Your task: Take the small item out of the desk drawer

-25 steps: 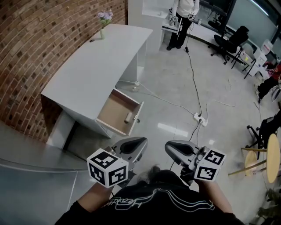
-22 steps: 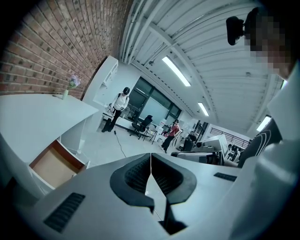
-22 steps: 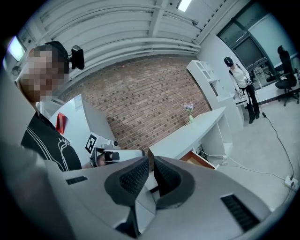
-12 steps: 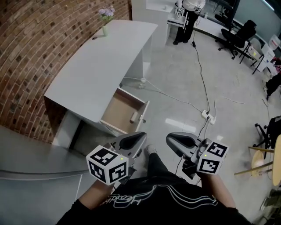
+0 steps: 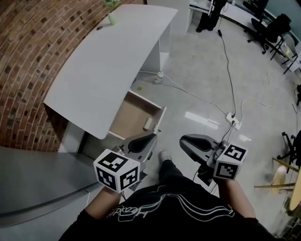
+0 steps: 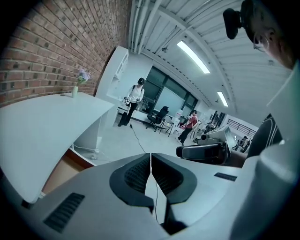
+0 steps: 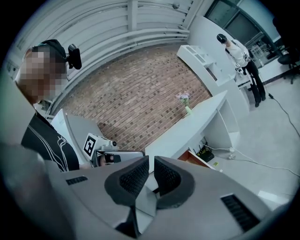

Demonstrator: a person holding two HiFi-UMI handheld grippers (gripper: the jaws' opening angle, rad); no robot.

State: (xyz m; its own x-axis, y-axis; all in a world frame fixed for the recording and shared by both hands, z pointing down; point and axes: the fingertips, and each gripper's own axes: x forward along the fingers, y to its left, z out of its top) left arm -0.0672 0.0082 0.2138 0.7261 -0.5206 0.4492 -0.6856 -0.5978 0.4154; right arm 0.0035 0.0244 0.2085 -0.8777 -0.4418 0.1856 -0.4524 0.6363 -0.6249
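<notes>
The white desk [image 5: 108, 61] stands along the brick wall, and its wooden drawer [image 5: 134, 115] is pulled open toward me. A small pale cylinder, the small item [image 5: 147, 124], lies in the drawer near its front right corner. My left gripper [image 5: 150, 138] hovers just in front of the drawer, shut and empty. My right gripper [image 5: 183, 140] is level with it to the right over the floor, jaws together with nothing between them. In the left gripper view the left gripper [image 6: 150, 157] points past the desk; the drawer [image 6: 61, 168] shows at lower left.
A vase of flowers [image 5: 112, 16] stands at the desk's far end. Cables and a power strip [image 5: 233, 120] lie on the floor to the right. Office chairs [image 5: 277, 26] and a standing person [image 5: 209, 14] are at the far side. A grey surface [image 5: 37, 179] lies at my left.
I have come closer to the desk, so the open drawer now sits just ahead of the left gripper. Both grippers keep the same pose and stay shut.
</notes>
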